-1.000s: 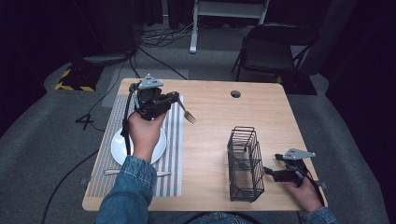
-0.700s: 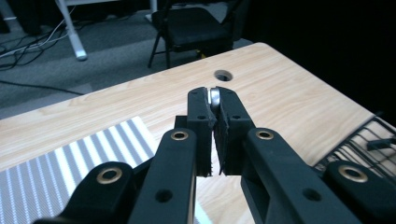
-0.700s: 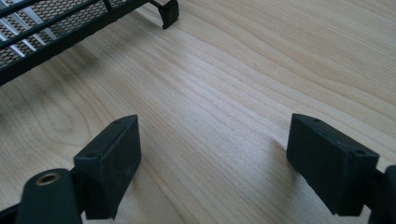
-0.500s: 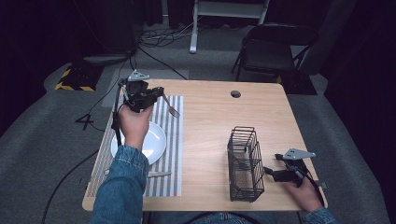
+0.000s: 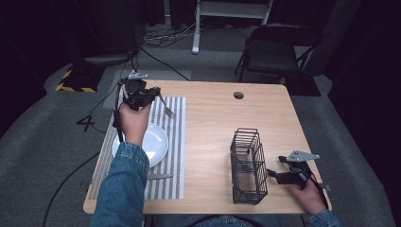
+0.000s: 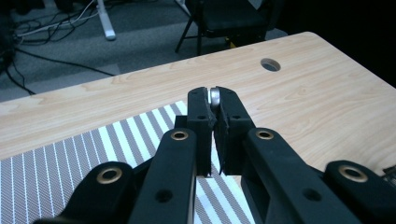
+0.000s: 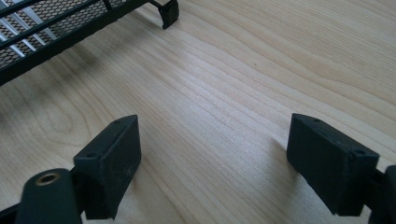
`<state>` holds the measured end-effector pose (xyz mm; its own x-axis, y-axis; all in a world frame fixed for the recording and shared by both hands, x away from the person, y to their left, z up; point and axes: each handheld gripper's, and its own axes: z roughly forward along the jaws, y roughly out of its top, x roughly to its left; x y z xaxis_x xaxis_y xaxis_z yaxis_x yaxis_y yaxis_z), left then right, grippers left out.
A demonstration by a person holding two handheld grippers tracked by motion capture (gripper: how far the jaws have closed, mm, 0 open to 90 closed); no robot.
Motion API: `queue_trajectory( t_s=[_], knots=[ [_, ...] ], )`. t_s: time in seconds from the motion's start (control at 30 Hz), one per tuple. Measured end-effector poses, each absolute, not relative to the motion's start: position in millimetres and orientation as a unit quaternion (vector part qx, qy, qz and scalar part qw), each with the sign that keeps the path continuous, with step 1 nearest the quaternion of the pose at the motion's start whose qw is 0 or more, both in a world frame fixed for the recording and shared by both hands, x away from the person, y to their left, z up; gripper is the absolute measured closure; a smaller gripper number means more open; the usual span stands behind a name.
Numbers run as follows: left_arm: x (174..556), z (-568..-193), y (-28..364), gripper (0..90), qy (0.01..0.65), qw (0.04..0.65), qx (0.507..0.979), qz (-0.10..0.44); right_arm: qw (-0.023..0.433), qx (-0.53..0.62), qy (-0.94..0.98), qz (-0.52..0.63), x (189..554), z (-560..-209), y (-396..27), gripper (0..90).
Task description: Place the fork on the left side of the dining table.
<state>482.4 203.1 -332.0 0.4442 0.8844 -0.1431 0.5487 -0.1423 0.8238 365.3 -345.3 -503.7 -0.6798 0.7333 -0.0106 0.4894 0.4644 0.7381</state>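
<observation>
The left gripper (image 5: 142,94) pinches a fork (image 5: 166,107) above the striped placemat (image 5: 172,142). Lower it slowly beside the plate (image 5: 153,142). The right gripper (image 5: 276,175) rests wide apart.

The fork (image 5: 165,106) handle is hidden between the jaws.

striped placemat (image 5: 173,142), white plate (image 5: 153,142), black basket (image 5: 248,165)

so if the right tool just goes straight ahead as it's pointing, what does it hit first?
Probably the black wire basket: the open right tool points at its side across bare table, though its own view puts the basket off-centre.
</observation>
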Motion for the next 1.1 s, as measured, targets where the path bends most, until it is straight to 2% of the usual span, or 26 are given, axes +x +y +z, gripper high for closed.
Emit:
queue_trajectory(
  t_s=[0.57, 0.87, 1.1],
  knots=[
    [497, -358, 229, 85.6, 0.536, 0.417, 0.711, 0.181, 0.166, 0.364, 0.839, 0.368, 365, -504, -345, 18.0],
    [503, -364, 245, 85.6, 0.552, 0.440, 0.692, 0.153, 0.166, 0.364, 0.840, 0.367, 365, -504, -345, 18.0],
    [508, -366, 247, 85.5, 0.556, 0.431, 0.693, 0.158, 0.166, 0.364, 0.839, 0.368, 365, -504, -345, 17.9]
  ],
)
